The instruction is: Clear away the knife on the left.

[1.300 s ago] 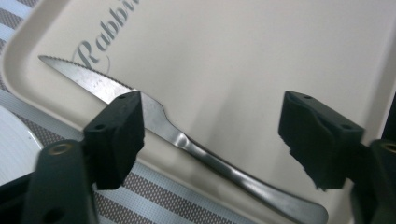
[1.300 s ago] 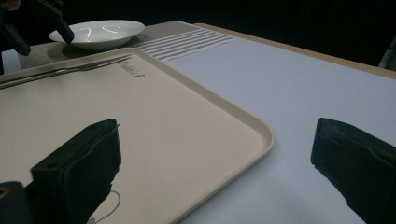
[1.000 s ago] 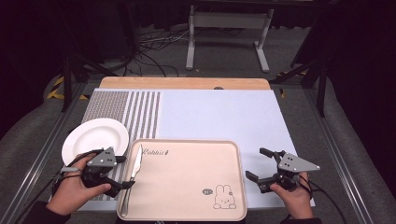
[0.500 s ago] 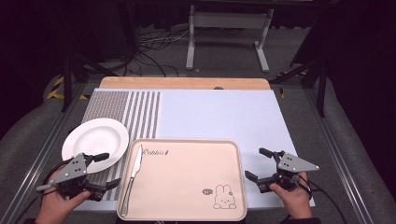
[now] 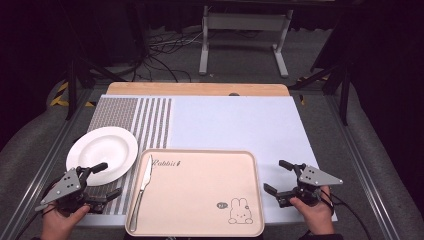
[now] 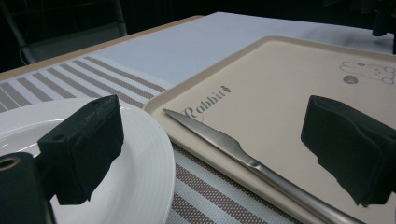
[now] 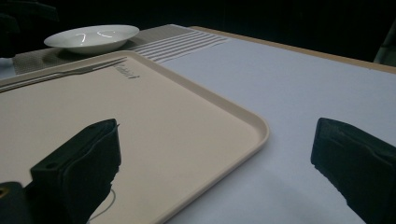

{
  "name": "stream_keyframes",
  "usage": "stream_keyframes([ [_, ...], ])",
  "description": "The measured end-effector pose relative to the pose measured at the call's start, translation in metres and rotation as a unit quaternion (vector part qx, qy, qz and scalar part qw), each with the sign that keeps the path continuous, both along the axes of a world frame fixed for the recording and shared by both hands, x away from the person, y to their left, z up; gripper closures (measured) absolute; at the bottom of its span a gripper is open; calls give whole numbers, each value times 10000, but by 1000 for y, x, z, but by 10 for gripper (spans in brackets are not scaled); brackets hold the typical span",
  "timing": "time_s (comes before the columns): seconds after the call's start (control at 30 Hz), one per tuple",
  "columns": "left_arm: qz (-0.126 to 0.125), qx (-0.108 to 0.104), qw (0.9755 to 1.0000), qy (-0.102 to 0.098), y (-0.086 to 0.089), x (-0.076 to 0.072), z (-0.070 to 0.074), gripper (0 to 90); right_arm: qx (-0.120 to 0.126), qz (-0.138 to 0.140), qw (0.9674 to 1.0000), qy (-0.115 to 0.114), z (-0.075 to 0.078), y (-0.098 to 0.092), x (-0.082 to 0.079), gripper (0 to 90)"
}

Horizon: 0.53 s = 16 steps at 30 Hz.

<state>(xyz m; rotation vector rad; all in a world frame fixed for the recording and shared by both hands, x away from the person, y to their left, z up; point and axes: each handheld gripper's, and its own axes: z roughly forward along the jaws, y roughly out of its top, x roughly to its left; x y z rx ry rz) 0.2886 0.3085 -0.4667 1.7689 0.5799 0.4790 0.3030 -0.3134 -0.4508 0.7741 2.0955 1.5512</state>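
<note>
Looking from the high view: knife point(image 5: 142, 192) lies flat along the left edge of the tray point(image 5: 200, 231), plate point(image 5: 102, 152) just beside on the striped mat; left gripper point(image 5: 102, 180) and right gripper point(image 5: 279, 176) both spread, empty. Judged: knife placed, plate left.

Left gripper view: jaws apart, straddling plate rim point(image 6: 144, 154) and knife point(image 6: 219, 140); slim, plain steel.

Right gripper view: jaws apart over tray corner point(image 7: 254, 126).

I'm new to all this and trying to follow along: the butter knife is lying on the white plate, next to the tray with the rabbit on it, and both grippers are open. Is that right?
Not quite. The knife lies on the tray, along its left edge, not on the white plate; the high view and left gripper view show this. The plate is beside the tray, and both the left gripper and right gripper are open.
</note>
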Motion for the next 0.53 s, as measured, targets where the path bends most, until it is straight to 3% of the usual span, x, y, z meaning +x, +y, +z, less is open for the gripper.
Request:
stream_keyframes([
  [0.2, 10, 174, 9998, -65, -2, 0, 0, 68, 48, -98, 9999, 28, -4, -6, -1, 24],
  [0.4, -26, 51, 10000, 43, -2, 0, 0, 63, 54, -105, 9999, 20, -3, -6, -2, 24],
  [0.53, -75, -243, 9995, 208, -1, -1, 1, 49, 54, -105, 9999, 18, -3, -6, -2, 24],
])
